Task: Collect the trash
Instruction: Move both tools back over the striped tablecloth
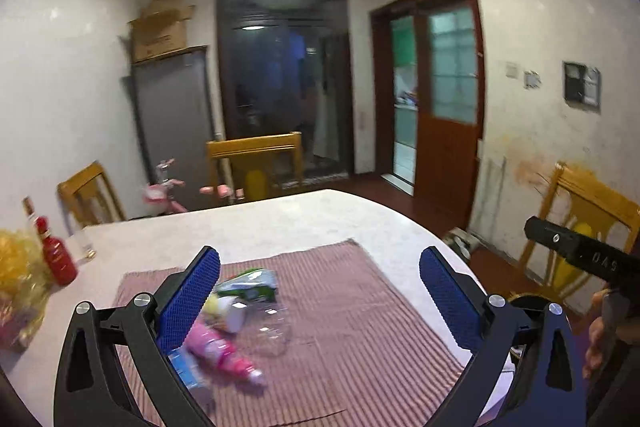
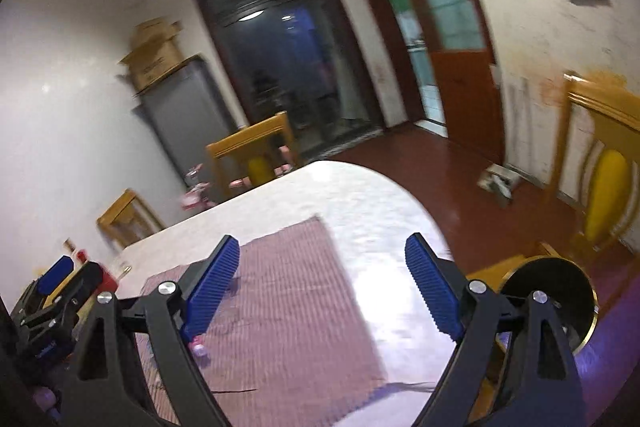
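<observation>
Both my left gripper (image 1: 320, 291) and right gripper (image 2: 322, 287) hang released and empty above the striped pink cloth (image 1: 340, 307), where the pink plastic bottle (image 1: 224, 351) and green-white wrapper (image 1: 250, 285) lie, so I judge collecting not yet begun: next, lower onto one piece.

Left gripper (image 1: 320, 275) is up and angled a little downward, its blue-padded fingers (image 1: 192, 303) spread wide with nothing clamped between them. Right gripper (image 2: 322, 275) is tilted the same way and rolled slightly, its ribbed blue pads (image 2: 434, 291) standing far apart, gripping nothing. In the left view the right gripper's black body juts in at the right edge, with the person's hand (image 1: 598, 339) wrapped round its handle. Everything is blurred.
</observation>
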